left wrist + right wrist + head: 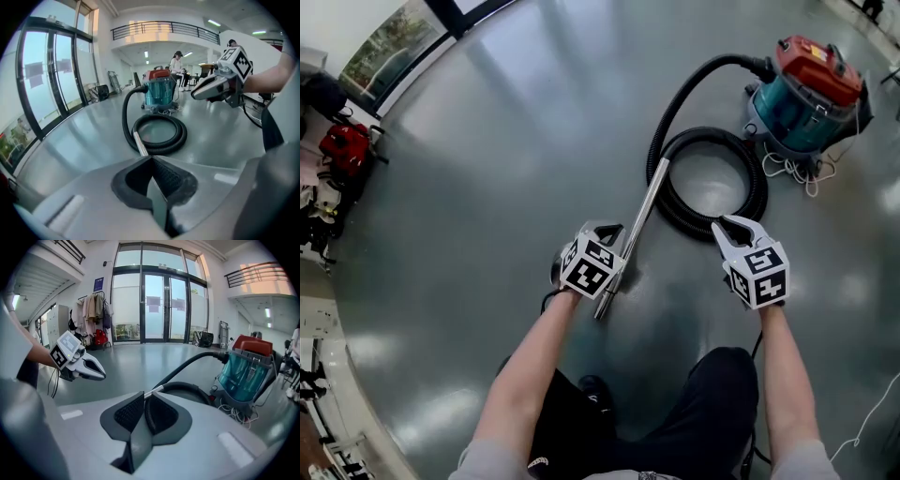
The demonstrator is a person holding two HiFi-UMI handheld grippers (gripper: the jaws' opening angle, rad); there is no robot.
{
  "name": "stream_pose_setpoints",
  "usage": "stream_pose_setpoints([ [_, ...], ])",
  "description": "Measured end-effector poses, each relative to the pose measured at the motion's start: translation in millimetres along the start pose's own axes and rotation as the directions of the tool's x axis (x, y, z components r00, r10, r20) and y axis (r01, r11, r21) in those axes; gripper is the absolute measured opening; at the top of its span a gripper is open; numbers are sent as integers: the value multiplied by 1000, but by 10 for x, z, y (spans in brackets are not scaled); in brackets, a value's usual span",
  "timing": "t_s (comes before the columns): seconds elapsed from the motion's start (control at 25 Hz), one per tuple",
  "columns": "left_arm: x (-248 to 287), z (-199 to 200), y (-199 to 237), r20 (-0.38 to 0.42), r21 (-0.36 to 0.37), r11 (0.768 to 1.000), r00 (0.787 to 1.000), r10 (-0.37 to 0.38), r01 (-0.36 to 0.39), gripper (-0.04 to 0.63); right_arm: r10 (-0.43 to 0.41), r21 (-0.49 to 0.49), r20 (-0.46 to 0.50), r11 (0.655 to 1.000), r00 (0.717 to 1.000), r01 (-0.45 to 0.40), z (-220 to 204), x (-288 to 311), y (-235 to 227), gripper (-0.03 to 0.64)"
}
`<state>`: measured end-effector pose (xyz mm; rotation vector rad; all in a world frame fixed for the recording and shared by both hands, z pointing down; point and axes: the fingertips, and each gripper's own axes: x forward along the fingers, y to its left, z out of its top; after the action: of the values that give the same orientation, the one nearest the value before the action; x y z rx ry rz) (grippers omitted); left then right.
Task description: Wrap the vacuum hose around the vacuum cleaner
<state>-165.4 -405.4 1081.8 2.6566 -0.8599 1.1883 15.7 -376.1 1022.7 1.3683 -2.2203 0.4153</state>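
Note:
The vacuum cleaner point(806, 94) point(159, 93) point(246, 366), teal with a red lid, stands on the grey floor at upper right. Its black hose point(761, 183) point(180, 136) point(187, 364) arcs out and lies in one loop beside it. The hose ends in a metal wand point(642, 216) point(139, 143) flat on the floor. My left gripper point(605, 225) point(150, 159) point(103, 376) hovers just left of the wand, shut, holding nothing. My right gripper point(736, 220) point(146, 393) point(194, 93) hangs over the loop's near edge, its pads a narrow gap apart and empty.
A white power cord point(792, 169) lies bunched at the vacuum's base. Red equipment point(342, 145) sits by the left wall. Glass doors point(159, 305) and a clothes rack point(96, 310) stand far off. A person point(177, 65) is behind the vacuum. My own legs point(712, 403) are below.

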Motion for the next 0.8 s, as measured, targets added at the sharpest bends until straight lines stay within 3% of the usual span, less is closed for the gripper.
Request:
stream_pose_setpoints([
  [0.08,-193,327,45,65,42,999,998,-3,0,3,-28,-2,11,1000,1000,28,125,-95,-24,26],
  [0.2,-540,825,96,146,117,993,989,-2,-15,3,-34,6,19,999,999,34,367,-270,2,25],
  [0.28,-762,1102,66,158,150,989,987,-24,0,3,-34,7,12,999,999,34,546,-425,32,25],
  [0.48,-1348,1771,-201,173,94,985,972,-156,141,3,-31,16,5,999,1000,31,1058,-1006,101,25],
  [0.8,-2606,2915,-609,290,63,972,927,-236,228,3,-21,83,24,996,999,19,2017,-2163,395,25],
])
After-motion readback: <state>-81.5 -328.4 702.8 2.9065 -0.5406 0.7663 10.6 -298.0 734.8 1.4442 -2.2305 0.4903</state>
